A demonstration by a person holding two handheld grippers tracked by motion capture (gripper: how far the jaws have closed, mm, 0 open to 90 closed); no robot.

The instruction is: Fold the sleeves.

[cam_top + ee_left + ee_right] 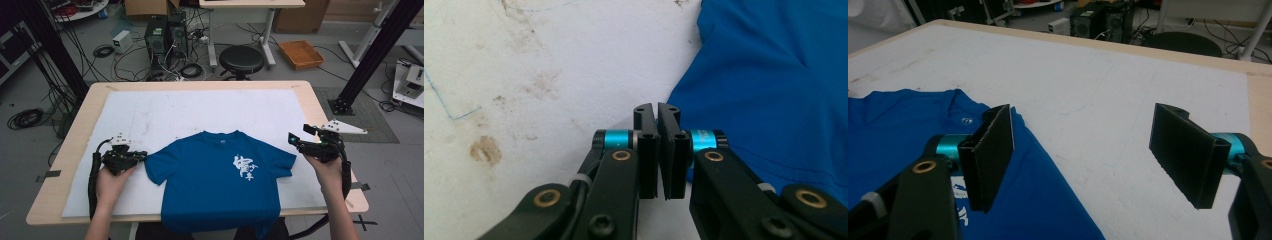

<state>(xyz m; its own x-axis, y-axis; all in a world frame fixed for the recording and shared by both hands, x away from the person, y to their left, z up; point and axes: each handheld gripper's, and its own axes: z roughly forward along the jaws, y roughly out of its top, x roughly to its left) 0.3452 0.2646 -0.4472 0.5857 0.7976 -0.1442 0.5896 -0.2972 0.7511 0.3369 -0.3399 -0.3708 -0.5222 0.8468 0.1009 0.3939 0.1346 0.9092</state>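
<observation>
1. Blue T-shirt [220, 180]: I read it as light, limp cloth with no stiffness of its own. Lifted by one point it should sag and fold, so I judge it wants two holds, well apart, at matching places.

2. Where I would take hold: the outer hem of each short sleeve, or the shoulder seam just inside it. The fabric lies thin on the white mat [200, 107], so a jaw probably has to slide under an edge to catch one layer (a pinch from above may slip off).

3. Appearance: plain saturated blue, crew neck with a small round label inside the collar, white brush-style characters on the chest [243, 167]. It lies front up and mostly flat.

4. Position: at the near edge of the desk [327, 107], about midway between the near corners, collar toward the far edge, its lower hem hanging over the near edge.

5. Left gripper [657, 111]: its jaws are together, with no cloth visible between the pads. The tips sit just beside the sleeve [774, 90] nearest them, on bare mat.

6. Right gripper [295, 140]: its jaws stand wide apart and empty, hovering near the other sleeve [280, 162], toward the desk's right edge.
</observation>
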